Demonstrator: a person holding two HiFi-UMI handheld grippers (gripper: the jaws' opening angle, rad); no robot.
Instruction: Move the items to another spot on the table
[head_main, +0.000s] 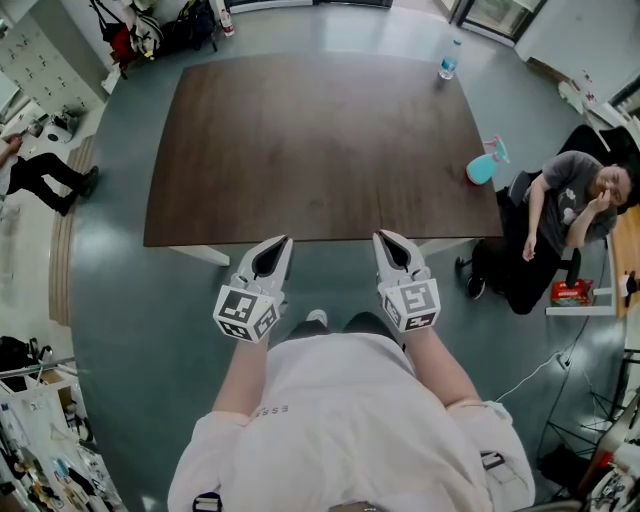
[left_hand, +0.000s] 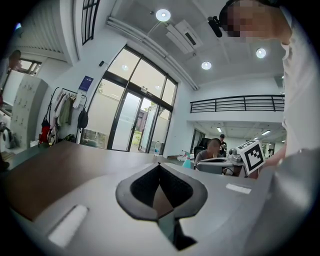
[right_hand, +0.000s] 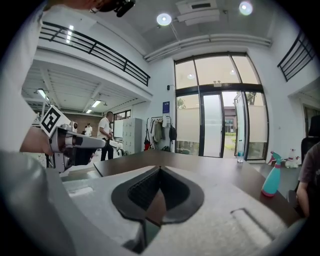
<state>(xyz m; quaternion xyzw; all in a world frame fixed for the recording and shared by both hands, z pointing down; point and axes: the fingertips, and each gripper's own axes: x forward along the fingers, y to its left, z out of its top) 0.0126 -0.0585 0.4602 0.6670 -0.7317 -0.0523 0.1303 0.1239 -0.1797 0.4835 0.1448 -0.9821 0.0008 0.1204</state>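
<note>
A clear water bottle (head_main: 448, 66) stands at the far right corner of the dark brown table (head_main: 300, 150). A teal spray bottle (head_main: 484, 163) stands at the table's right edge. My left gripper (head_main: 283, 240) and right gripper (head_main: 382, 236) hover side by side over the table's near edge, far from both bottles. Each is shut with nothing between its jaws. In the right gripper view the right gripper (right_hand: 160, 167) points across the table, with the spray bottle (right_hand: 272, 176) and the water bottle (right_hand: 240, 157) to the right. The left gripper (left_hand: 159, 164) in its own view faces the water bottle (left_hand: 157, 148).
A person (head_main: 560, 215) sits on the floor right of the table, close to the spray bottle. Another person's legs (head_main: 45, 180) show at the far left. Coats and bags hang on a rack (head_main: 140, 30) beyond the table's far left corner. Grey floor surrounds the table.
</note>
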